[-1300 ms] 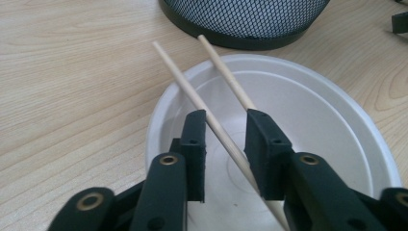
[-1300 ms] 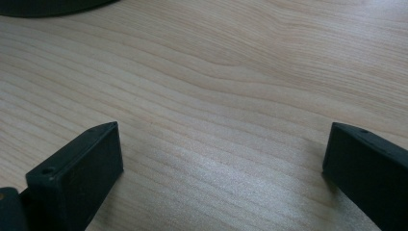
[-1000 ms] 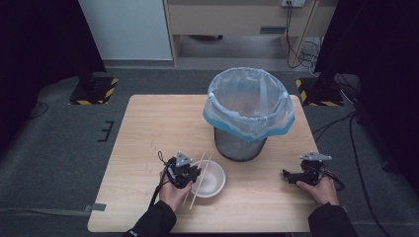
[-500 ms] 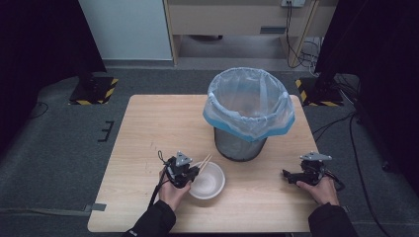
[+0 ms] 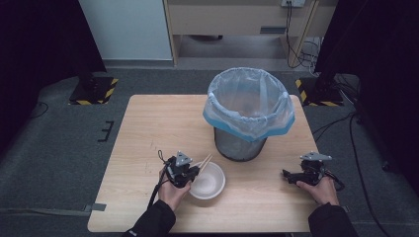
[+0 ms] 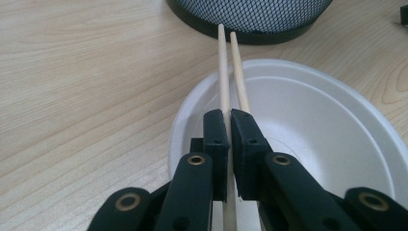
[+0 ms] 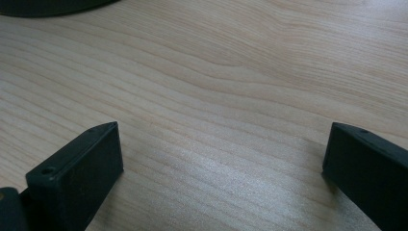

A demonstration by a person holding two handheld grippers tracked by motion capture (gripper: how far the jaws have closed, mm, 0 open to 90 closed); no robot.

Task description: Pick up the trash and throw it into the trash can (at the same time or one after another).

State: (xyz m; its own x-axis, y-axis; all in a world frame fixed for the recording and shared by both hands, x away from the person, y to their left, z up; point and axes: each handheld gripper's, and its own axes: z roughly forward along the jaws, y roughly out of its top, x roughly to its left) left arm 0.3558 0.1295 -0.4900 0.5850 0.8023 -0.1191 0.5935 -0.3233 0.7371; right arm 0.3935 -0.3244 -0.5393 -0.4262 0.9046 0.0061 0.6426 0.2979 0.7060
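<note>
Left hand (image 5: 173, 190) reaching in from the near edge, sleeve dark, holding the left gripper (image 6: 229, 144) low over the near rim of a round white foam bowl (image 5: 208, 180); jaws pressing together on a pair of pale wooden chopsticks (image 6: 226, 72), pinching them side by side. Sticks running forward over the bowl rim, tips pointing toward the foot of the bin. Right hand (image 5: 318, 190) resting near the table's right near corner, right gripper (image 7: 221, 168) sitting close above bare wood, its black jaws standing wide apart with nothing between. Behind the bowl: a black wire-mesh cylindrical waste bin (image 5: 240, 143) lined with a translucent blue plastic bag (image 5: 249, 106) folding over its rim. Light woodgrain table (image 5: 148, 128), smooth, matte. Beyond it grey carpeted floor, yellow-and-black striped stand bases, cables trailing at right
</note>
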